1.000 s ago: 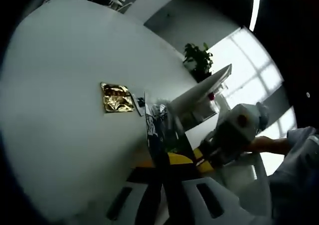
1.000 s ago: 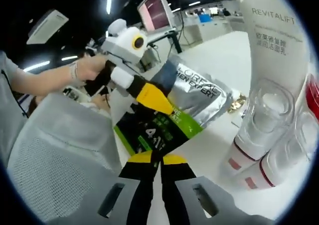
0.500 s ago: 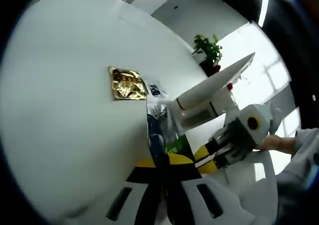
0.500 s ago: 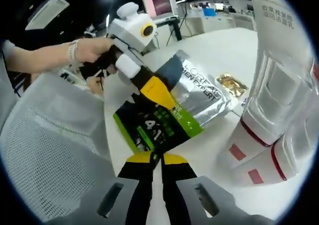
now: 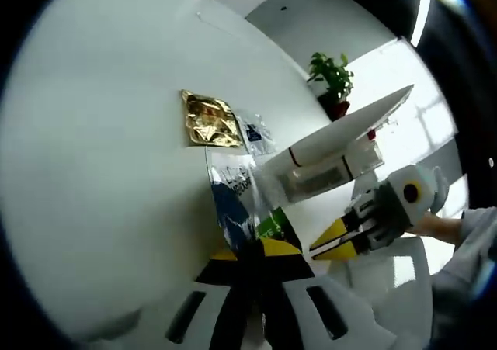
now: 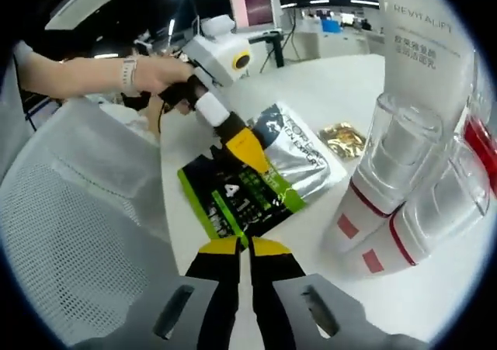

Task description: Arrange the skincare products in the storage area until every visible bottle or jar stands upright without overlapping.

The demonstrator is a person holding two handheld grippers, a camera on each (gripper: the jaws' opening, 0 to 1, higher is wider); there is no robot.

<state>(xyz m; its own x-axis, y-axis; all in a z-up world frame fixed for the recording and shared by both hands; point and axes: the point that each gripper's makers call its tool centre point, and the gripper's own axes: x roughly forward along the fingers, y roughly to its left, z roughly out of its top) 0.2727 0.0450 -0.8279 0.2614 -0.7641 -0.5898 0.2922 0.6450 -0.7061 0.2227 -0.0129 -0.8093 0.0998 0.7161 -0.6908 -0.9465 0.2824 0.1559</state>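
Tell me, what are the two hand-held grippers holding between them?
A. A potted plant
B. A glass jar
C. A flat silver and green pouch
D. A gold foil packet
C: the right gripper and the left gripper are both shut on edges of the silver and green pouch; the gold packet lies apart on the table.

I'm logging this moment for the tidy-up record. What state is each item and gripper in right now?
Silver and green pouch: held off the table by both grippers, tilted.
Left gripper: shut on the pouch's upper edge.
Right gripper: shut on the pouch's lower corner.
Gold sachet: lying flat on the table.
Two white tubes: standing upright on their clear caps.
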